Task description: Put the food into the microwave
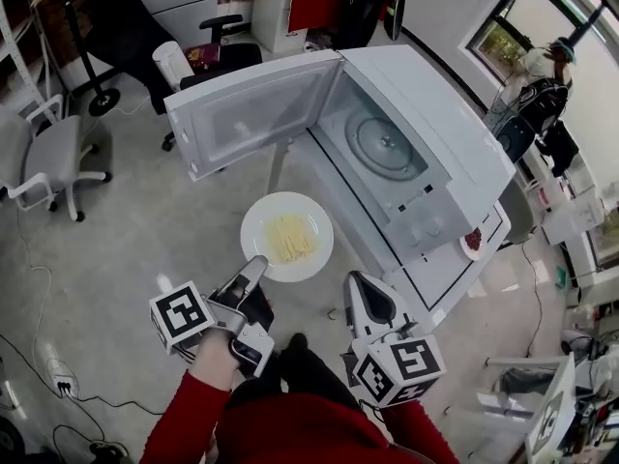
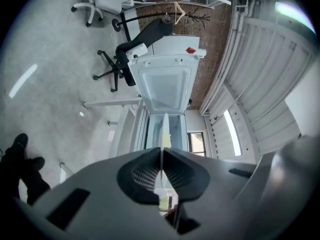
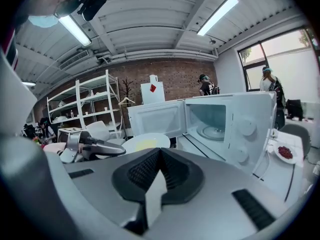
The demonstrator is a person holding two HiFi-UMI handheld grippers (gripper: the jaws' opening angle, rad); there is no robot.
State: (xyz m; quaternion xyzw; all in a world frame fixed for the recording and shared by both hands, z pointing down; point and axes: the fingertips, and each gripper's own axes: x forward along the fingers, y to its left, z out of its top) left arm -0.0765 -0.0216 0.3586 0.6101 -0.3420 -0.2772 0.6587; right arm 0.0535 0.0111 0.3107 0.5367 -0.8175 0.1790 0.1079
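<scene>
Grey concrete floor (image 1: 126,240) all round, brick wall (image 3: 175,76) at the back in both gripper views, a pale office chair (image 1: 53,158) off to the left. On a white table (image 1: 440,276), a white microwave (image 1: 464,153) — door (image 1: 251,114) swung wide open to the left, glass turntable (image 1: 385,145) in plain sight inside. In front of the open cavity and below the door, held up clear of the floor, a white plate (image 1: 253,222) with a heap of pale yellow noodles (image 1: 290,238) in the middle; not yet inside the oven. Left gripper (image 1: 257,267) clamped on the plate's near rim — plate seen edge-on between the pads in the left gripper view, aimed at the open microwave. Right gripper (image 1: 362,280) just to the right of the plate and apart from it, jaws closed together with nothing between them. At the table's right end, beside the microwave, a small dish (image 1: 472,242) of something red.
</scene>
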